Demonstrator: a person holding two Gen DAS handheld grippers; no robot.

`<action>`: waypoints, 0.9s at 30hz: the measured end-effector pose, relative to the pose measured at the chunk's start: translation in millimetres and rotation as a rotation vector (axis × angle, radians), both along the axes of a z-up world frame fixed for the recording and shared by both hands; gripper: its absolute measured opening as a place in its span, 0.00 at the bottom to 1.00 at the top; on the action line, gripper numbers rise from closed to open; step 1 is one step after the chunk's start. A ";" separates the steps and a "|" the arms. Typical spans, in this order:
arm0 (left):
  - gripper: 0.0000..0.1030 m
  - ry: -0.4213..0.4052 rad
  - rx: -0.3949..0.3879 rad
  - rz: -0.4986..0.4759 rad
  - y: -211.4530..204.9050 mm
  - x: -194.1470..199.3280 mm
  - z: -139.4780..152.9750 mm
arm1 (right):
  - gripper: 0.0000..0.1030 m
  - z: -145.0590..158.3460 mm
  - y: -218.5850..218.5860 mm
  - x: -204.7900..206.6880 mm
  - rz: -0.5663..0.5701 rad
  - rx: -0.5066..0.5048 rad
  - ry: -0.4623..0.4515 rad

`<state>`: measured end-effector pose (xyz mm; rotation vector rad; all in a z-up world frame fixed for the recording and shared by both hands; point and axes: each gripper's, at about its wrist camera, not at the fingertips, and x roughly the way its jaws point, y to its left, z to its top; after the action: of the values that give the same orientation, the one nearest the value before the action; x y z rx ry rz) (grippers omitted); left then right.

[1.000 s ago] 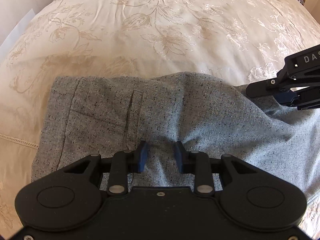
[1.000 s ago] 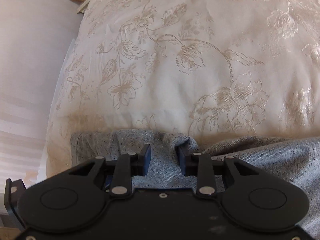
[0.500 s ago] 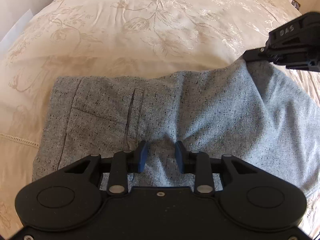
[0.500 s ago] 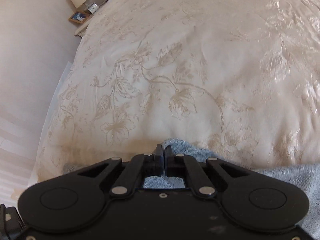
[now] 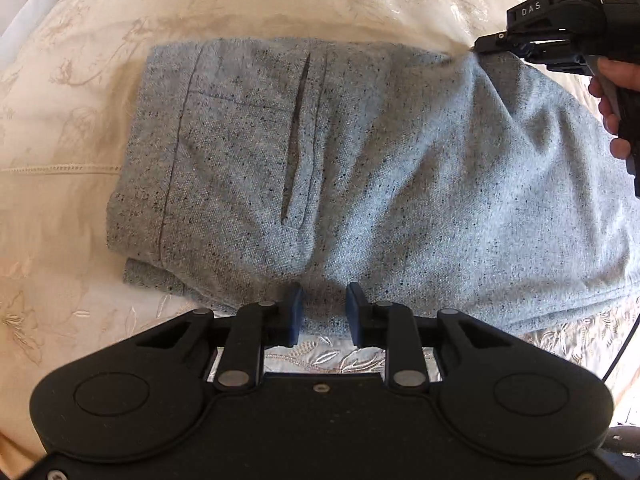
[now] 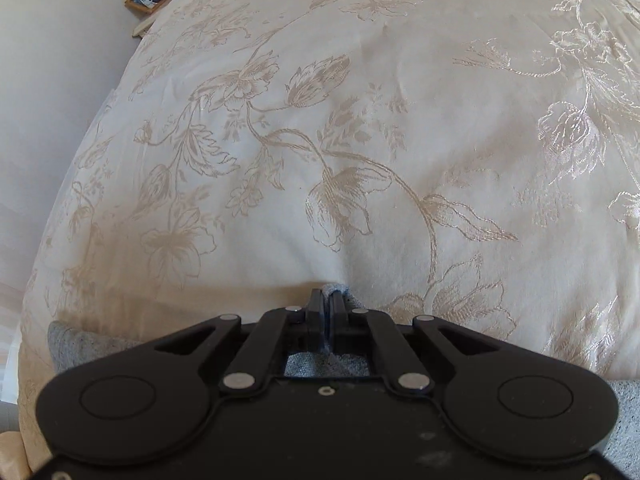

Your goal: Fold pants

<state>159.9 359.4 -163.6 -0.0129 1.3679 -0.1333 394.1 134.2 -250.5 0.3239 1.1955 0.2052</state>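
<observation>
- While the grey pants (image 5: 360, 168) lie on the bed (image 6: 360, 120), carry the pinched fold across evenly, I judge, keeping edges aligned.
- Right gripper (image 6: 327, 308) has its jaws pressed together on a tuft of pants fabric.
- Left gripper (image 5: 322, 306) has jaws spread, empty, at the pants' near edge just ahead.

one pants (image 5: 360, 168), two hand-held grippers (black), one bedspread (image 6: 360, 120)

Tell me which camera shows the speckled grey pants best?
The left wrist view: the speckled grey pants lie spread across it, pocket slit visible. The right wrist view shows only grey scraps, one pinched in the right gripper.
</observation>
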 end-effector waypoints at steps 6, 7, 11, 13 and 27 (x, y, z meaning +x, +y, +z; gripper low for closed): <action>0.33 -0.205 0.006 0.064 -6.2 12.1 31.2 | 0.23 53.8 -25.4 -38.5 -0.106 0.014 -0.176; 0.33 -0.194 0.030 0.072 -8.2 20.8 23.2 | 0.24 60.6 -28.1 -48.0 -0.108 0.024 -0.194; 0.34 -0.108 0.139 0.092 -7.0 17.2 -9.9 | 0.25 52.2 -22.9 -85.0 -0.034 -0.016 -0.147; 0.34 -0.090 0.152 0.083 -4.5 2.9 -15.1 | 0.25 38.2 -19.7 -111.7 0.007 -0.051 -0.096; 0.34 -0.178 0.025 -0.060 -85.5 12.0 1.6 | 0.22 56.6 -54.2 -240.6 0.015 -0.144 -0.108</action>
<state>171.9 273.9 -162.0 0.0601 1.1929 -0.1635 153.5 80.0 -193.9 0.1757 1.1001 0.1464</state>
